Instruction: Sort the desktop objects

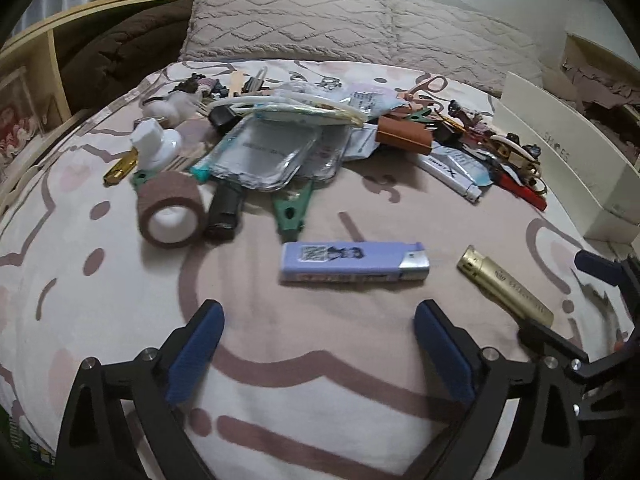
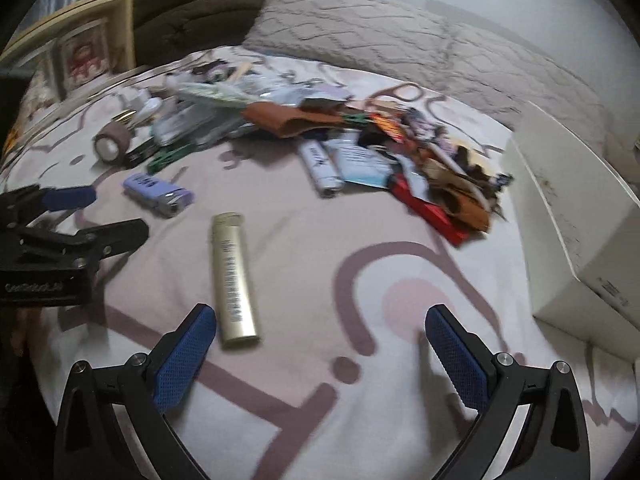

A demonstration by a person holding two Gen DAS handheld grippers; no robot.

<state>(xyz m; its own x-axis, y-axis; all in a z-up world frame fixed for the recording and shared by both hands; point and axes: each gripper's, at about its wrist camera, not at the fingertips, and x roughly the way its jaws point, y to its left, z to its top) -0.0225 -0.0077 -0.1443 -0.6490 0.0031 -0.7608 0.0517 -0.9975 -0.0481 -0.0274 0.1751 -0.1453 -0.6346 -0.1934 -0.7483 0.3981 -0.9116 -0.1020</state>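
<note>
A purple lighter (image 1: 354, 262) lies on the patterned bedsheet (image 1: 100, 300) just beyond my left gripper (image 1: 319, 312), whose jaws stand wide open with only sheet between them. To its right lies a gold lighter (image 1: 504, 286), slanted. In the right wrist view the gold lighter (image 2: 234, 276) lies lengthwise, its near end beside the left fingertip of my right gripper (image 2: 320, 316), which is open and holds nothing. The purple lighter (image 2: 158, 194) shows further left, next to the left gripper (image 2: 108, 212). The right gripper's fingers (image 1: 600, 268) enter the left wrist view at the right edge.
A heap of small clutter (image 1: 320, 136) runs across the bed: a brown tape roll (image 1: 172, 210), a white bottle (image 1: 156, 146), plastic pouches, green clips, a black lighter (image 1: 226, 210), a red one (image 1: 524, 192). A white shoe box (image 2: 572, 232) stands at the right. Pillows (image 1: 360, 20) lie behind.
</note>
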